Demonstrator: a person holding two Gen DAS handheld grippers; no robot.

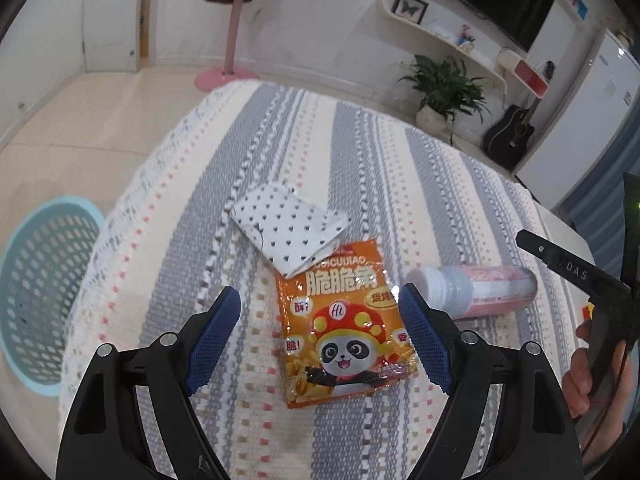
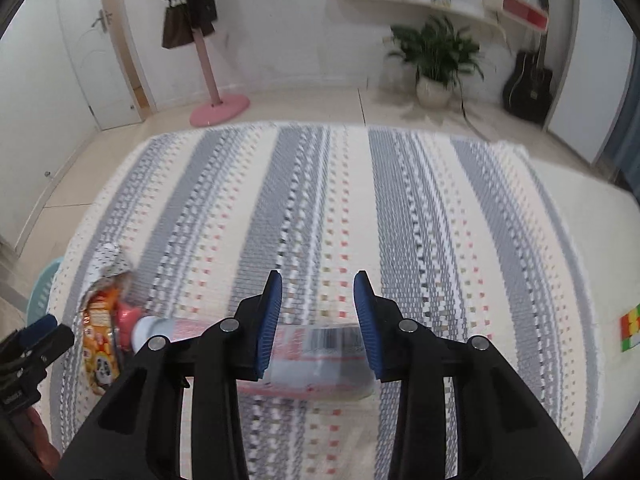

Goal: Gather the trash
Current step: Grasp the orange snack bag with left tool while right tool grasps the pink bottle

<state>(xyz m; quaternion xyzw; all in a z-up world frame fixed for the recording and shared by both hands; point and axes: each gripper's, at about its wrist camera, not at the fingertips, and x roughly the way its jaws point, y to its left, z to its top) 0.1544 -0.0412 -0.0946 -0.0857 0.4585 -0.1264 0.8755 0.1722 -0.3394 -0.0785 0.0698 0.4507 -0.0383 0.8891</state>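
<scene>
An orange snack bag (image 1: 344,320) with a panda on it lies flat on the striped tablecloth (image 1: 400,160). My left gripper (image 1: 319,292) hovers over it, open wide, one blue pad on either side of the bag and neither touching it. A crumpled white polka-dot wrapper (image 1: 286,228) overlaps the bag's far end. A pink bottle (image 1: 480,288) with a white cap lies on its side to the right. In the right wrist view this bottle (image 2: 320,344) runs crosswise under my right gripper (image 2: 319,278). Its pads stand a narrow gap apart with only cloth between the tips.
A light blue perforated basket (image 1: 44,292) stands on the floor left of the table. A colourful cube (image 2: 630,328) sits at the cloth's right edge. A hand (image 1: 592,380) holds the right gripper. Beyond the table are a pink coat stand (image 2: 218,108), a potted plant (image 2: 436,60) and a guitar (image 2: 528,84).
</scene>
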